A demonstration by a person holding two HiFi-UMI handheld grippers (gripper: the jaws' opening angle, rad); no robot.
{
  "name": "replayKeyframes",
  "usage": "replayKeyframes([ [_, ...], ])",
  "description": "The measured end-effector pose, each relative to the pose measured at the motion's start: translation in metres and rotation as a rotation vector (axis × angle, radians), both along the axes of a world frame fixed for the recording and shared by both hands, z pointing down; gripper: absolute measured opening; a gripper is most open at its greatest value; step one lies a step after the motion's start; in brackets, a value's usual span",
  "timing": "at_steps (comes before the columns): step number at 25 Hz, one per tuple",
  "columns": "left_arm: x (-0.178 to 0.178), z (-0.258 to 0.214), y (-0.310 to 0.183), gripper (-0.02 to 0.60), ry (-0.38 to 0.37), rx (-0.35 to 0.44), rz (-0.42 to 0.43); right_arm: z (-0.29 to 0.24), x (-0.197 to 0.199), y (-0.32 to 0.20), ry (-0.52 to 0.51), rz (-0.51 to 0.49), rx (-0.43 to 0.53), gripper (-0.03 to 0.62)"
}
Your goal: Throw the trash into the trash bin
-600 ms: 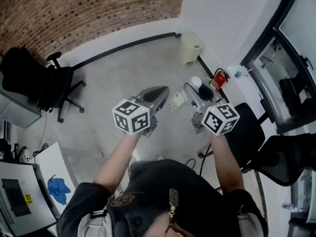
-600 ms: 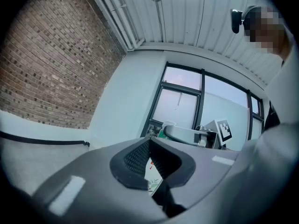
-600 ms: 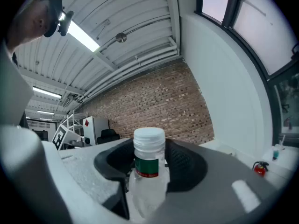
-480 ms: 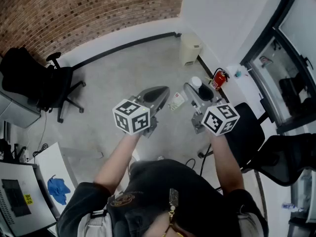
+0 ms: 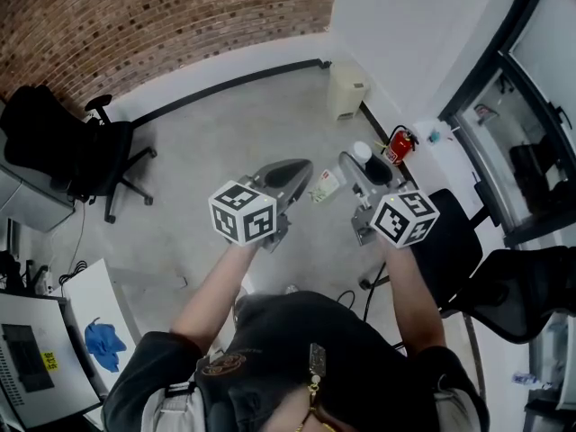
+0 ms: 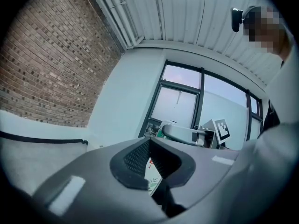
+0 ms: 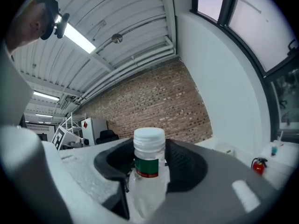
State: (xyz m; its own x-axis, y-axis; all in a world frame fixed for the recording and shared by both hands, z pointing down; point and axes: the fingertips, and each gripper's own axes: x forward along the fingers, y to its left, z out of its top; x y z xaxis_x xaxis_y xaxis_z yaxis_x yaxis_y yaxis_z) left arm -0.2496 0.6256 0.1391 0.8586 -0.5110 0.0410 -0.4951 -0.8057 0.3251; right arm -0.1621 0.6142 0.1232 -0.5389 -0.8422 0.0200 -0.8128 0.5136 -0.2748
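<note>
Looking along the jaws, the gripper views showed what the head view barely did: the right gripper (image 7: pixel 149 155) clamped on a white-capped bottle (image 7: pixel 148 171), the left gripper (image 6: pixel 152 164) pinching a printed packet (image 6: pixel 153 175), mostly hidden. Overhead, the bin (image 5: pixel 346 88) stood by the wall, well apart from both, an extinguisher (image 5: pixel 399 144) nearer.

You have the grey floor (image 5: pixel 225 133) below you, with a beige trash bin (image 5: pixel 346 88) standing in its far corner, where the brick wall (image 5: pixel 180 16) meets the white wall (image 5: pixel 405 25). A black office chair (image 5: pixel 99 151) stands toward the floor's left edge. A red fire extinguisher (image 5: pixel 397 144) sits at its right edge, near a second black chair (image 5: pixel 459 241).
</note>
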Motion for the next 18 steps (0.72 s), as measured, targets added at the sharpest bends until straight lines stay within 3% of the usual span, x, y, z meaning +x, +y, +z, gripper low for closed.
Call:
replayKeyframes([
  [11,0.016,0.002,-0.024,0.003,-0.062,0.004,-0.006,0.013,0.028,-0.026,-0.046,0.004,-0.028,0.204],
  [18,0.008,0.013,-0.076,0.003,-0.064,-0.029,0.011,0.021,0.028,-0.070,-0.050,0.043,-0.062,0.204],
])
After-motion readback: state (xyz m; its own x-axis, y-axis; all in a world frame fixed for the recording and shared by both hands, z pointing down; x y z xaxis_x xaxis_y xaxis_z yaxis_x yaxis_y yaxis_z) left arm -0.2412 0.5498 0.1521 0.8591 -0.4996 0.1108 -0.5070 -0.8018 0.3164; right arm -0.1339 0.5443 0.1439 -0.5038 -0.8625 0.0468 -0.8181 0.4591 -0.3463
